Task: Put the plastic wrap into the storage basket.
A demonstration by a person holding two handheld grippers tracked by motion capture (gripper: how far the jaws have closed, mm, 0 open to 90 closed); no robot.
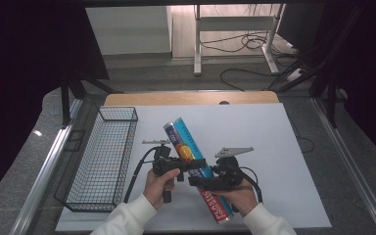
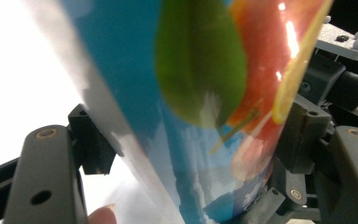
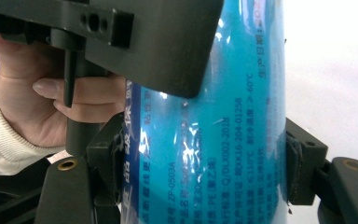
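White tabletop, wire basket at left. Plastic-wrap roll held tilted above the table, left gripper and right gripper both clamped on it. Two-handed carry step; next likely swing left, release into basket.

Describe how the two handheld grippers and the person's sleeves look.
Both the left gripper and right gripper are black, each topped by a grey three-cornered plate and trailing a black cable. The jaws have brass-coloured pivot pins. The person wears white ribbed sleeves.
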